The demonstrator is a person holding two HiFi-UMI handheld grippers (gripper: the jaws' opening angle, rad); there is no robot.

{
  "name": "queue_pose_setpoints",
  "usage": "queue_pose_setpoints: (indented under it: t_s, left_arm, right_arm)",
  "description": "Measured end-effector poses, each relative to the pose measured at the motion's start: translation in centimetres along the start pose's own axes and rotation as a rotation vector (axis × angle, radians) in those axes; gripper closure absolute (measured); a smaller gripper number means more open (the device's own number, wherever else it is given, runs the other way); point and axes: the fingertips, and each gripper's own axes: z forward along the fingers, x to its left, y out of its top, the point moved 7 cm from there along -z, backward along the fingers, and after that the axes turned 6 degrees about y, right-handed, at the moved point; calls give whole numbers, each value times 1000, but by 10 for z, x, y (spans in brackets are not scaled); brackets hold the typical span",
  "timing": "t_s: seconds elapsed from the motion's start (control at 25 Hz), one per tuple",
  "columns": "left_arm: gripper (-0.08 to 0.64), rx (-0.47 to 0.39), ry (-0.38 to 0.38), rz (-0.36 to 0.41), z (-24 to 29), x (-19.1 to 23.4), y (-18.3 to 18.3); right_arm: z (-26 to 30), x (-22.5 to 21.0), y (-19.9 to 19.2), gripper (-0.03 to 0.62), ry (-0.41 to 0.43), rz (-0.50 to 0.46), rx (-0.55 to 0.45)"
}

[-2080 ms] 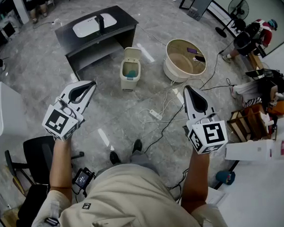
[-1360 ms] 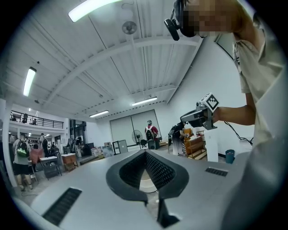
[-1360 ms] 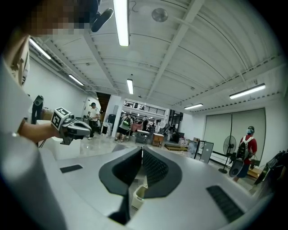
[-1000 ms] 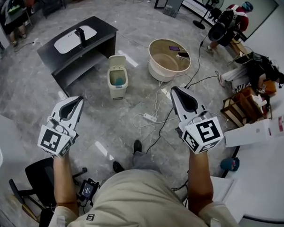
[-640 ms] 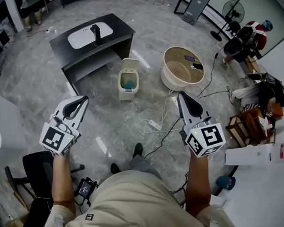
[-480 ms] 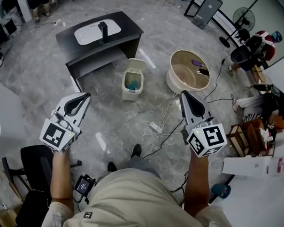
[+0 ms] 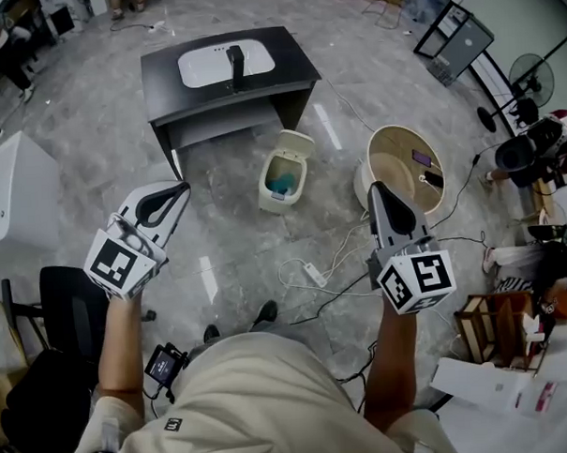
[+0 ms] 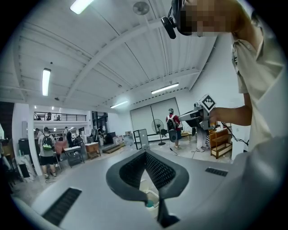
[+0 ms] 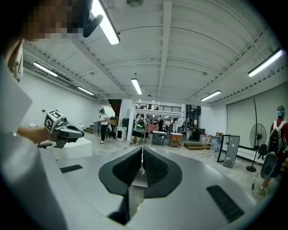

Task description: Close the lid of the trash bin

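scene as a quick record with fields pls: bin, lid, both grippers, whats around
trash bin: on the floor ahead of the person, near the black sink cabinet
lid: open, tipped back
inside bin: a blue-green thing
left gripper: jaws together, empty, in the air, apart from the bin
right gripper: jaws together, empty, apart from the bin
also on floor: round tub, power strip
task state: lid not yet closed

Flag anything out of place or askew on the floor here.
The trash bin has its lid tipped back, open, with something teal inside. A white power strip and loose cables sprawl over the floor near the person's shoes, a likely trip hazard. Nothing looks spilled or broken.
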Motion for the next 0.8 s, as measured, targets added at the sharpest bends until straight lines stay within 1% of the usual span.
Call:
queue_pose_setpoints:
  t_s: [0.12, 0.36, 0.64, 0.8]
  left_arm:
    - [545, 11, 13, 4, 22, -5, 3]
    - [545, 16, 14, 16, 69, -15, 9]
    - [545, 58, -14, 38, 126, -33, 12]
    - [545, 82, -54, 32, 158, -41, 10]
  right_arm:
    - [10, -26, -3, 566, 20, 8, -2]
    - [22, -74, -11, 567, 37, 22, -10]
    - [23, -126, -28, 566, 27, 49, -11]
    - [20, -152, -41, 566, -4, 78, -6]
